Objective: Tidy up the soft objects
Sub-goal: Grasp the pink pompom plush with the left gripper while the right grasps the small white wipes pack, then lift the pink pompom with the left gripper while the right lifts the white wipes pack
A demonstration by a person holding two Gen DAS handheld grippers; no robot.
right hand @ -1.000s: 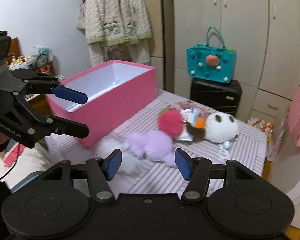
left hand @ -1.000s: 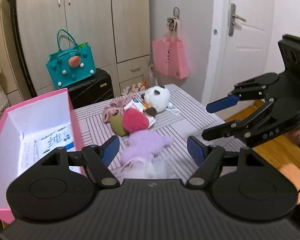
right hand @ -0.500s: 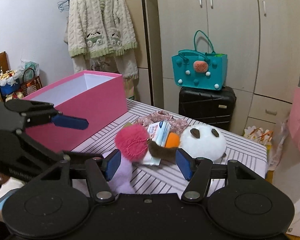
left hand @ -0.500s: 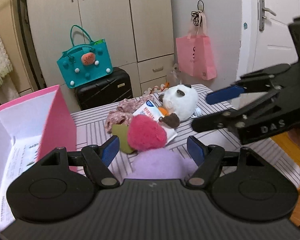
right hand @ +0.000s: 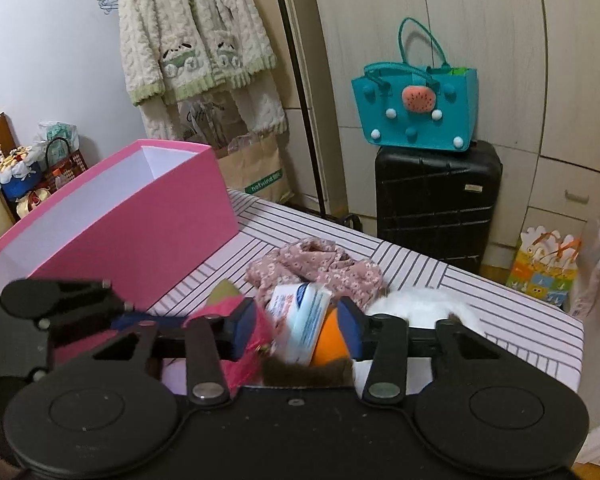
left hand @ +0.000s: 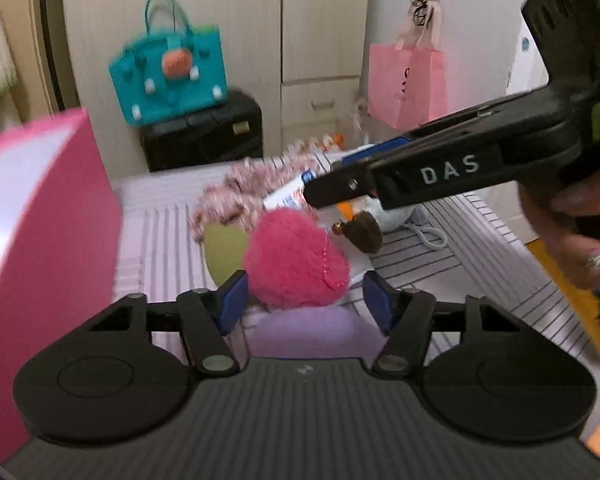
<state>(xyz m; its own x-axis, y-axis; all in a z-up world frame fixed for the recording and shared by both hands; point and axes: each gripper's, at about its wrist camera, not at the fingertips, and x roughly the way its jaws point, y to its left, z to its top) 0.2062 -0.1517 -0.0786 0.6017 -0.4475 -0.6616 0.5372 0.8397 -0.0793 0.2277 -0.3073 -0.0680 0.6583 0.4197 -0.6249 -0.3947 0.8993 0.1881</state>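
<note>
A pink fluffy plush (left hand: 296, 260) lies on a purple plush (left hand: 312, 336) between the fingers of my left gripper (left hand: 304, 300). Its jaws are closing and the pads do not press on the plush. My right gripper (right hand: 298, 326) reaches in from the right (left hand: 340, 176), jaws closing around a blue-and-white tissue pack (right hand: 304, 316) and an orange plush part (right hand: 328, 346); I see no firm grip. A white panda plush (right hand: 416, 304) and a floral cloth (right hand: 316, 264) lie behind. The open pink box (right hand: 132, 216) stands to the left. The left gripper (right hand: 140, 304) shows low on the left in the right wrist view.
The striped table (right hand: 500, 308) ends close on the right. A teal bag (right hand: 416, 108) sits on a black suitcase (right hand: 436, 200) behind it. A pink paper bag (left hand: 408, 80) hangs on the wall. A person's hand (left hand: 572, 240) holds the right gripper.
Both grippers came forward and down onto the pile and their jaws narrowed. The pink plush now sits between the left fingers and the tissue pack between the right ones.
</note>
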